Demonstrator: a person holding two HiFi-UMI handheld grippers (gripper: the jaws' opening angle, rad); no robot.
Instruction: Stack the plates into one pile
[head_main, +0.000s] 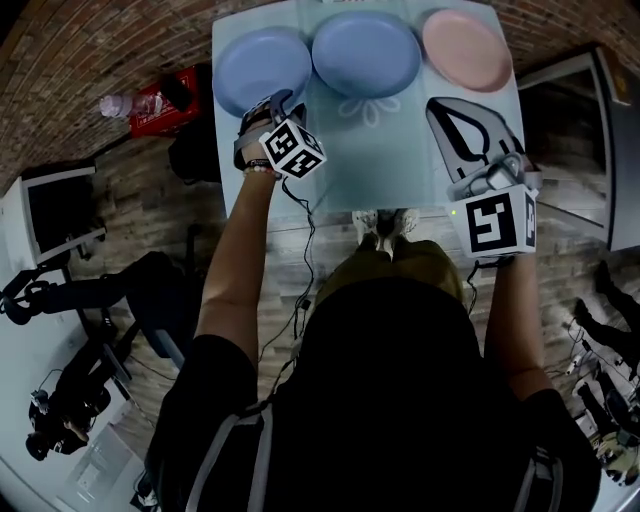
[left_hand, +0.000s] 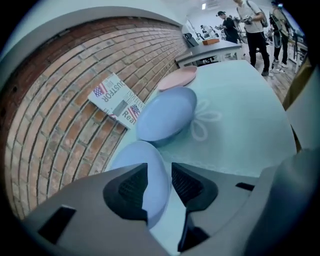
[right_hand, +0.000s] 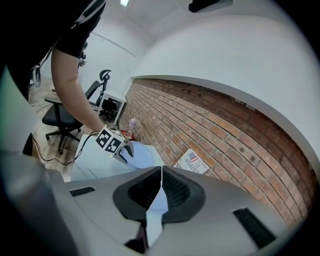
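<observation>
Head view: the left gripper (head_main: 272, 105) covers the near rim of the left blue plate (head_main: 255, 60) on the table (head_main: 380, 165). Left gripper view: its jaws stand apart, with that rim between them. Right gripper view: the jaws of the right gripper (right_hand: 161, 175) are together and hide most plates.

Printed sign (left_hand: 116, 101) against brick wall (left_hand: 60, 100); plastic bottle (head_main: 115, 104) beside red item (head_main: 165, 100); black office chair (right_hand: 57, 117).

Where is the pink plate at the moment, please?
In the head view, the pink plate lies at the far right end of the table, right of the middle blue plate and beyond the right tongs.
</observation>
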